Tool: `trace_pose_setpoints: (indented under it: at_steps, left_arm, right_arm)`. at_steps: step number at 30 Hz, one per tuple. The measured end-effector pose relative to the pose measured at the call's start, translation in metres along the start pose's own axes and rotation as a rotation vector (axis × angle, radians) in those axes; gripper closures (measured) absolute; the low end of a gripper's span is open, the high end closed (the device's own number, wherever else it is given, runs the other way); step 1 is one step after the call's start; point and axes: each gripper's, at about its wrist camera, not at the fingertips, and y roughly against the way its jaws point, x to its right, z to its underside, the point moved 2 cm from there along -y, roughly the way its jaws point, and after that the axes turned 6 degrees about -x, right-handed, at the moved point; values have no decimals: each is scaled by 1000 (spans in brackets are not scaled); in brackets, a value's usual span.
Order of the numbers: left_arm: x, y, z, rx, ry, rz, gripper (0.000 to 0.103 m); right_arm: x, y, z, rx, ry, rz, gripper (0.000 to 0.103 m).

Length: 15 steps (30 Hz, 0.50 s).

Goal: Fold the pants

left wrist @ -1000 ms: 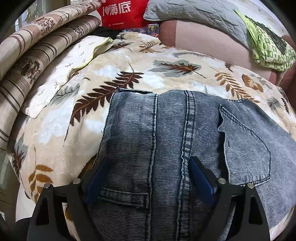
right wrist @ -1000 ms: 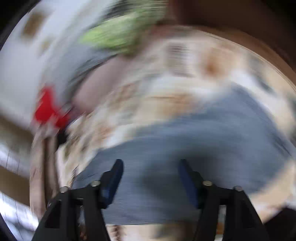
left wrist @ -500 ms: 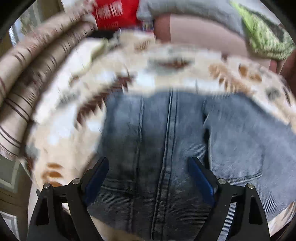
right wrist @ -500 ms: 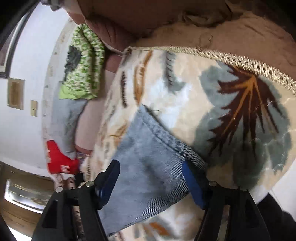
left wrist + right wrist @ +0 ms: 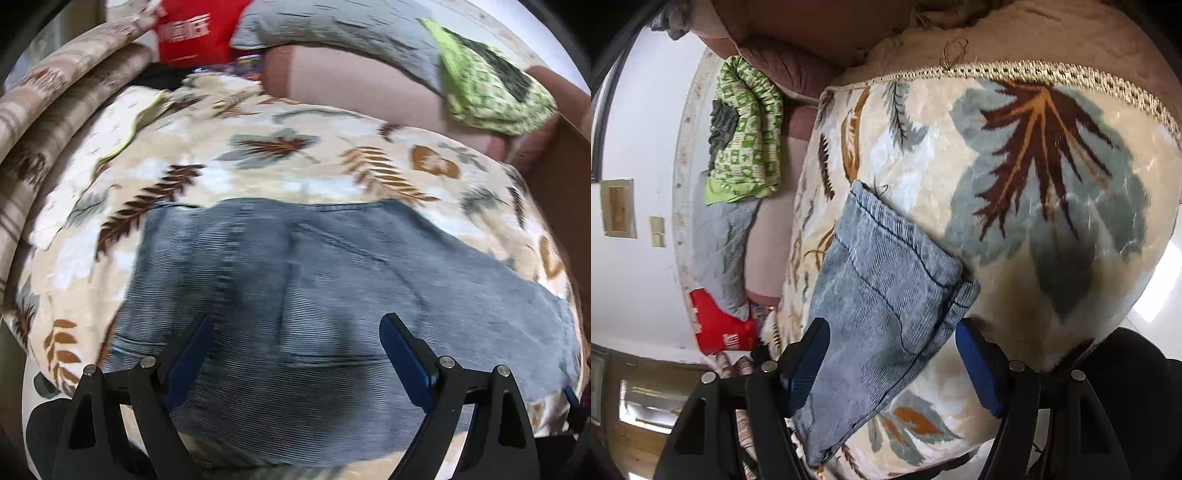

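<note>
Left wrist view first: at the far left of the frame a striped brown quilt point(image 5: 55, 110) is bunched up, and beside it the leaf-print blanket point(image 5: 258, 140) spreads across the middle. The pants point(image 5: 314, 288), grey-blue denim, lie flat on that blanket in the lower centre, a seam running down their middle. The left gripper point(image 5: 295, 354) hangs over them with its blue fingers wide apart, holding nothing. At the upper right sits a green patterned cloth point(image 5: 491, 99).

Right wrist view, again from the left: a red bag point(image 5: 720, 328) low at the frame's left, then the pants point(image 5: 882, 295) seen as a narrow doubled strip, with stacked hemmed edges at its right end. The right gripper point(image 5: 890, 354) has its fingers spread on either side of that strip, not pinching it; whether they touch the cloth I cannot tell.

My judgement: at least one fold looks done, since layers are stacked. Further folding to a compact bundle probably remains.
</note>
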Motion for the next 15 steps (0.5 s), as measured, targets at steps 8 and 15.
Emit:
trace_pose_setpoints:
  at_steps: [8, 15]
  left_arm:
    - [24, -9, 10, -7, -85, -42, 11]
    - [1, -11, 20, -37, -28, -21, 11]
  right_arm:
    - [-91, 5, 24, 42, 397, 101, 29]
    - [-68, -69, 19, -94, 404, 248, 21]
